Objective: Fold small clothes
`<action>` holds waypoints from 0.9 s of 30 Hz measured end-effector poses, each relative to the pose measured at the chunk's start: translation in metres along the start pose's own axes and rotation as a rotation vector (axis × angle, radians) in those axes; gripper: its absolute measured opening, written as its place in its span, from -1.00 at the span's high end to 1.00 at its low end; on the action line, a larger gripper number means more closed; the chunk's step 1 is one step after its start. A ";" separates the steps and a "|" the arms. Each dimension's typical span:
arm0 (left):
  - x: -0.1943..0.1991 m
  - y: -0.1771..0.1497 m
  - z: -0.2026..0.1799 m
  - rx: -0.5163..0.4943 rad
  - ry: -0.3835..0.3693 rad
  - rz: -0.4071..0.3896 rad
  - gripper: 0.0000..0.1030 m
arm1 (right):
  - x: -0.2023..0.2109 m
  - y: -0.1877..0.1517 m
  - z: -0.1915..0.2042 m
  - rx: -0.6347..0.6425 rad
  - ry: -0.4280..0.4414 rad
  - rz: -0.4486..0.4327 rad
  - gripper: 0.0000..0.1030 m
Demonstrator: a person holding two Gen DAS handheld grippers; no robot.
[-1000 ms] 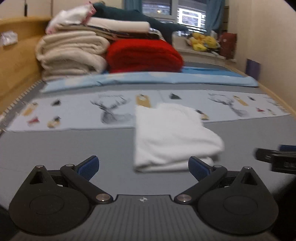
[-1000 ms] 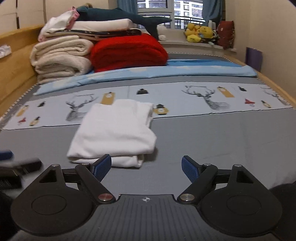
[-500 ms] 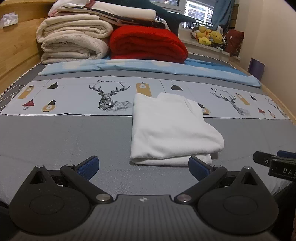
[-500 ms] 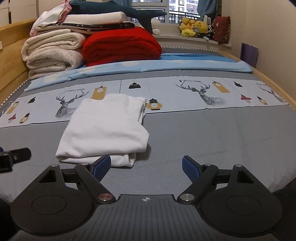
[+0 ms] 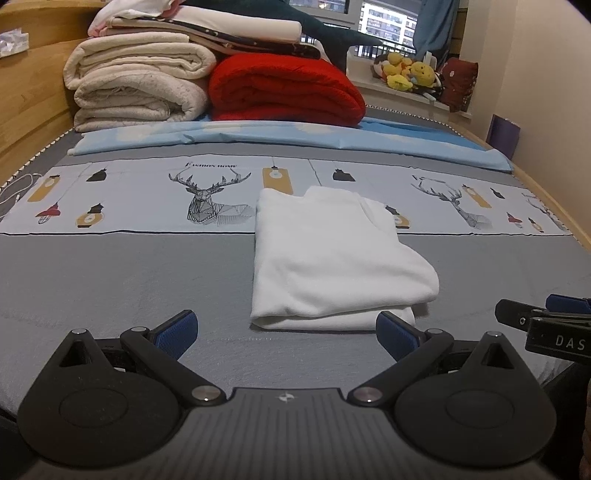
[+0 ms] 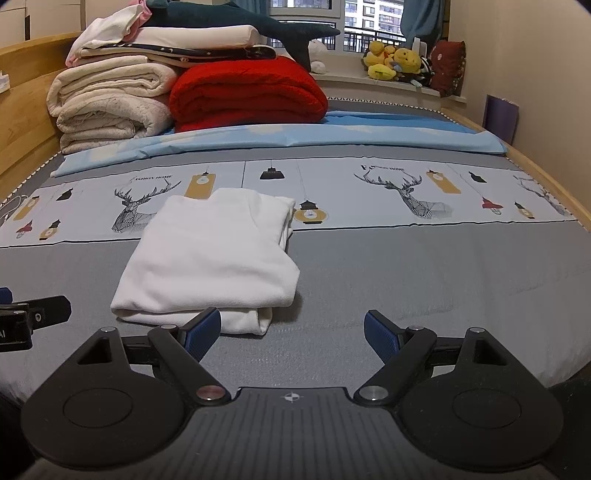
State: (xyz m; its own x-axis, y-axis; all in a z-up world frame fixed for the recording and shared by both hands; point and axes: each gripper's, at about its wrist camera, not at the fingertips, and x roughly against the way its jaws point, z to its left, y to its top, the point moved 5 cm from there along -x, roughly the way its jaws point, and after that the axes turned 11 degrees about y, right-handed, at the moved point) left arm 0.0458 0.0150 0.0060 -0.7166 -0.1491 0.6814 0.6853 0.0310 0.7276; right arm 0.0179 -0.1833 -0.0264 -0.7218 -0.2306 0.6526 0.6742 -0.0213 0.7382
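Nearest to me, the left gripper (image 5: 286, 330) hovers low over the near edge of the bed, its blue-padded jaws spread wide with nothing between them. The right gripper (image 6: 291, 330) sits the same way, jaws wide apart and empty. Each camera catches the other tool at its frame edge: my left view shows the right one's black tip with white lettering at the far right, and my right view shows the left one's tip at the far left.

Just past the fingers, the white garment (image 5: 332, 258) lies folded into a neat rectangle on the grey bedspread (image 5: 110, 280), its far end reaching onto the pale printed band of deer and lanterns. In my left view it sits toward the right finger; in my right view it sits behind the left finger, whose pad overlaps its near edge.

Further back is a light blue sheet (image 6: 295, 136), then a stack of cream blankets (image 6: 110, 107) beside a folded red blanket (image 6: 247, 94). Only my right view shows the whole dark plush shark (image 6: 240, 18) on top. Yellow stuffed toys (image 6: 391, 61) line the windowsill.
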 end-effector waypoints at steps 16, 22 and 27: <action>0.000 0.001 -0.003 -0.007 -0.012 -0.004 -0.99 | -0.001 0.001 0.004 0.015 -0.003 0.004 -0.67; 0.000 0.000 -0.004 -0.009 -0.016 -0.005 -0.99 | -0.002 0.000 0.004 0.019 -0.002 0.005 -0.68; 0.000 0.000 -0.004 -0.010 -0.018 -0.005 -0.99 | -0.003 -0.001 0.004 0.027 -0.002 0.006 -0.68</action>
State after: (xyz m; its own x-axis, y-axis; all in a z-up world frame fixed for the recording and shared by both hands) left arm 0.0464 0.0105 0.0059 -0.7223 -0.1312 0.6790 0.6828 0.0205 0.7303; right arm 0.0188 -0.1782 -0.0286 -0.7179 -0.2287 0.6575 0.6742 0.0064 0.7385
